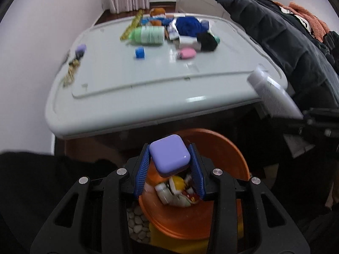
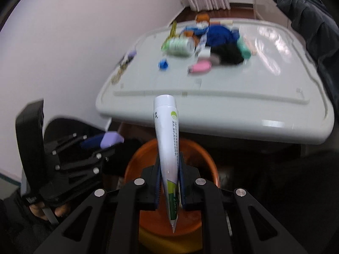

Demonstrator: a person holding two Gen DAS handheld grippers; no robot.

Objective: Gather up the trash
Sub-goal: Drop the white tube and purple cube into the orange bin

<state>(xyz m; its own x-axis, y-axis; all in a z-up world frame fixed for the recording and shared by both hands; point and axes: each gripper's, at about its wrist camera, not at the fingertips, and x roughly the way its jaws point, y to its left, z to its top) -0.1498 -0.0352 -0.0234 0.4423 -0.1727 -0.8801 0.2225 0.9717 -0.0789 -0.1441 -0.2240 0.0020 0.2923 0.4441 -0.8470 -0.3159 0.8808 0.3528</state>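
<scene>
Purple case and white tube clamped in jaws.

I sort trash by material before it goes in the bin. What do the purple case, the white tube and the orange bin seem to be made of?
The purple case, in the left gripper, looks like smooth, satin moulded plastic with rounded corners. The white tube, in the right gripper, looks like glossy, flexible printed plastic, tapering to a flat crimped end; possibly a laminate. The orange bin looks like glossy rigid plastic, thin-rimmed and evenly coloured.

One orange bin, two loaded claws
</scene>
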